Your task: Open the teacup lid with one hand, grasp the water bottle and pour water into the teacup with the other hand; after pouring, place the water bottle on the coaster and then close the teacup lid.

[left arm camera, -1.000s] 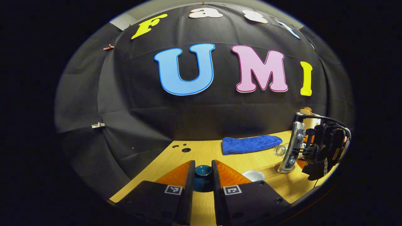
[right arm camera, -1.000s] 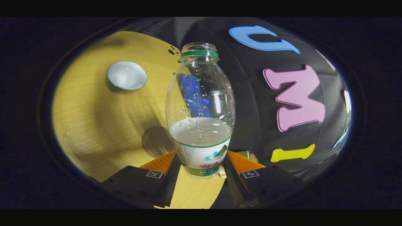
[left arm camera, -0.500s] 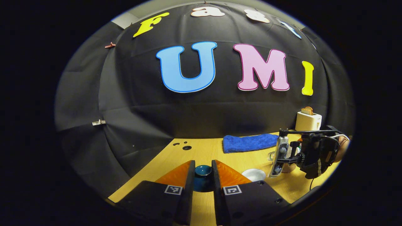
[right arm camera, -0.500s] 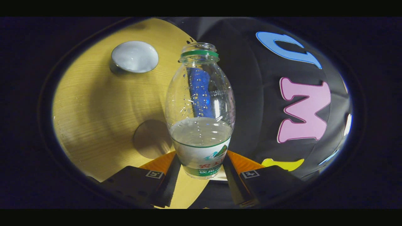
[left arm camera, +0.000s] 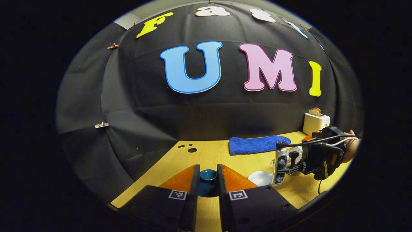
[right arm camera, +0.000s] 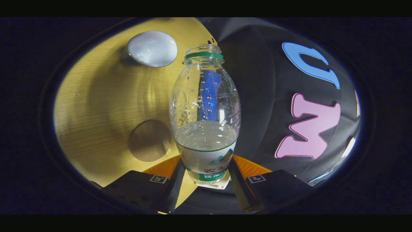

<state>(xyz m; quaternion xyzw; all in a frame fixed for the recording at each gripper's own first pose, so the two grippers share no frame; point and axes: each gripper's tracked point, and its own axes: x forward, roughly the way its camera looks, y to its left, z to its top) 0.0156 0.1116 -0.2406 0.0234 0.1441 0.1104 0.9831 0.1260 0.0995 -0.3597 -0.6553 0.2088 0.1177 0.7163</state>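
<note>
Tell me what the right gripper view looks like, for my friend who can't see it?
The right gripper holds a clear, uncapped water bottle between its two fingers, with some water in the bottom. Behind it is a wooden table with a round brown coaster and an open white teacup.

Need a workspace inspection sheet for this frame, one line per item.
Surface: wooden table, holes near the back.
Job's things: white teacup uncovered; dark blue lid; water bottle uncapped, partly full; round coaster bare.
Clutter: blue towel; toaster.
Grippers: left tool shut on lid; right tool shut on bottle.
Cables: cable on right tool.
Surroundings: black cloth wall.
</note>
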